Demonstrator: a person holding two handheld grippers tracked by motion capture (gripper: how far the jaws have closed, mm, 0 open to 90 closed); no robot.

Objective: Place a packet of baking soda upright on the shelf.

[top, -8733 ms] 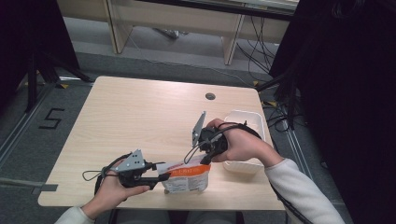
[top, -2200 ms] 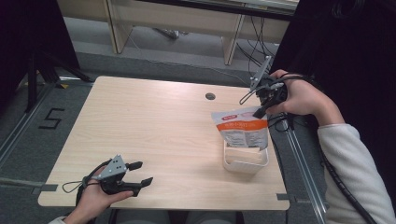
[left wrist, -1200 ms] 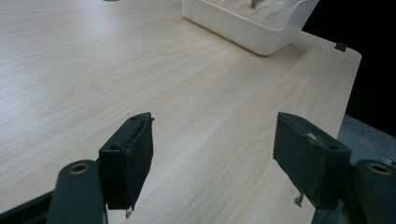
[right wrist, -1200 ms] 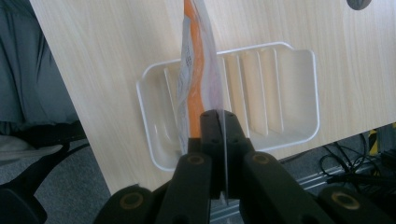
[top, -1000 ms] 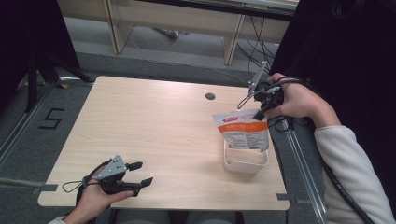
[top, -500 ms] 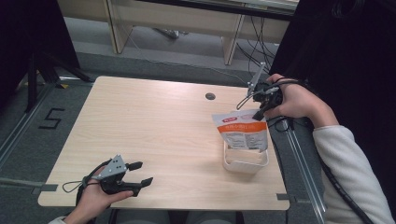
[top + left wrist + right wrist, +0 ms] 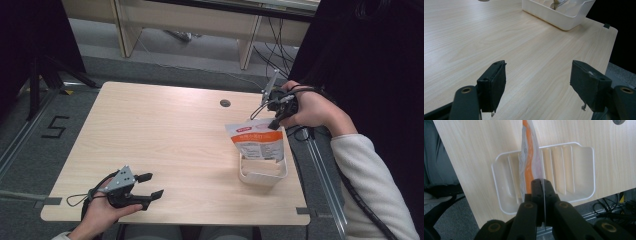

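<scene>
Pale wooden surface [image 7: 165, 135], mostly bare. Right gripper view shows the right gripper [image 7: 541, 185] pinching the top edge of the orange-and-white plastic pouch [image 7: 530, 157], edge-on over the ribbed white plastic tray [image 7: 579, 170]. From the high view its printed face stands upright near the right edge. Left gripper [image 7: 537, 82] gapes wide, holding nothing.

The table [image 7: 165, 135] looks like pale wood laminate, smooth and matt with a fine grain. The tray [image 7: 579, 175] is white plastic, a bit see-through and slightly glossy. The pouch [image 7: 256, 141] is shiny printed film, orange and white. The gripper pads [image 7: 495, 83] look like matt black foam or rubber, kinda scuffed.
</scene>
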